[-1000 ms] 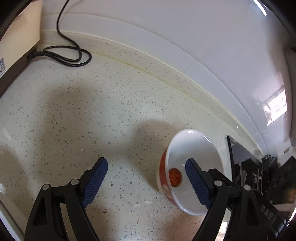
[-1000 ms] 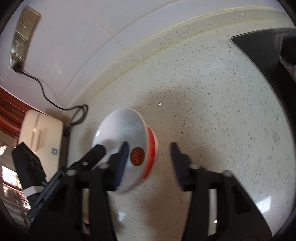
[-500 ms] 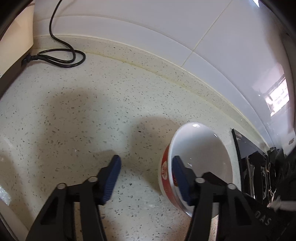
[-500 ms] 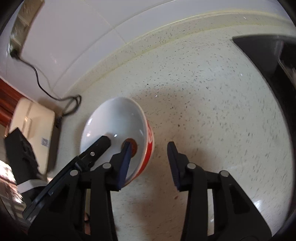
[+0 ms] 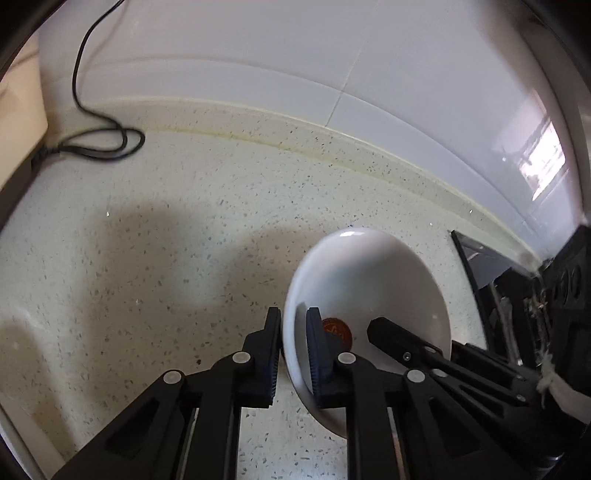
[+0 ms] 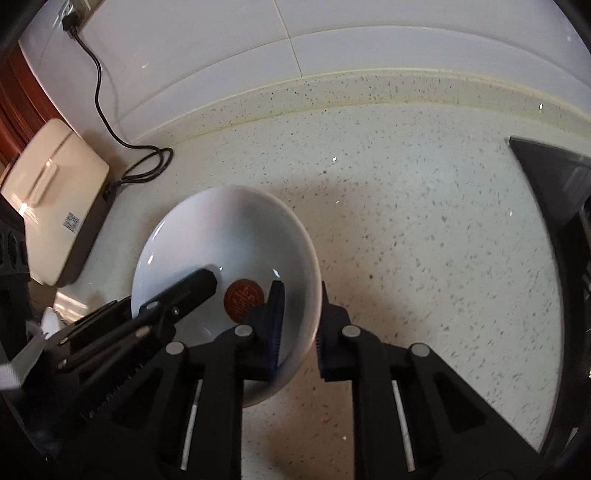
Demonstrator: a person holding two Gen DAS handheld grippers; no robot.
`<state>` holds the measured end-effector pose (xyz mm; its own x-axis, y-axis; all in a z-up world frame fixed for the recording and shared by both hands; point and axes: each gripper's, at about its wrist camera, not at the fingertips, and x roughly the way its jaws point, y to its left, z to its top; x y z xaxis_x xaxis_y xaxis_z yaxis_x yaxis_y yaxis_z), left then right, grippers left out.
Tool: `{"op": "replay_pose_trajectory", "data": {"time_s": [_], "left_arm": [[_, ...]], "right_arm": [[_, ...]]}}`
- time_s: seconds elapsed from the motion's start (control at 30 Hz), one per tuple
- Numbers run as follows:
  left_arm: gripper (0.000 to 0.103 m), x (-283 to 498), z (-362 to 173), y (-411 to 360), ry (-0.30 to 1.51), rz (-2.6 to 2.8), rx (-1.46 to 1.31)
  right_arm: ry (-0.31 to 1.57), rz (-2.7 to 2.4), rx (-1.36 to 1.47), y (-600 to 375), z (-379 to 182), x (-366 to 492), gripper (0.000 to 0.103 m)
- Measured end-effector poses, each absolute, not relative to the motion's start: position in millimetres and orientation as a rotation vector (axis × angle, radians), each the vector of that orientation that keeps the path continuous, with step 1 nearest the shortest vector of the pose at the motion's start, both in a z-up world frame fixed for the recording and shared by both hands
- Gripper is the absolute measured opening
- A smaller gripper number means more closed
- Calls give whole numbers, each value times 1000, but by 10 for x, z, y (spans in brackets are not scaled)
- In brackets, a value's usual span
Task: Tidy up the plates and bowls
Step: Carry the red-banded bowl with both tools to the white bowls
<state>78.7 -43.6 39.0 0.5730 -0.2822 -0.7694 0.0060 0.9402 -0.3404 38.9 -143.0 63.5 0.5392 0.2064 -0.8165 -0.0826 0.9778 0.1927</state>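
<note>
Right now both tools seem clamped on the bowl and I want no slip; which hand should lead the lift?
Neither clearly: the left tool and right tool each pinch opposite rim walls of the bowl. Probably lift with both together.

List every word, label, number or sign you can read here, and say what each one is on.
No text reads clearly in either view.
Red round emblem inside the white bowl: an ornamental character, too blurred to read.
Square code label on the beige appliance: a pattern only, too small to read.
Wall socket: no legible marking.
</note>
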Motion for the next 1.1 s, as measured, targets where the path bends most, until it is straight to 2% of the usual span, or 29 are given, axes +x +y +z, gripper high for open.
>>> {"op": "replay_pose_trajectory", "data": {"time_s": [1.1], "left_arm": [[13,-69,992,157,710,20,-273]], "right_arm": [[878,497,269,-843,951,-36,21]]}}
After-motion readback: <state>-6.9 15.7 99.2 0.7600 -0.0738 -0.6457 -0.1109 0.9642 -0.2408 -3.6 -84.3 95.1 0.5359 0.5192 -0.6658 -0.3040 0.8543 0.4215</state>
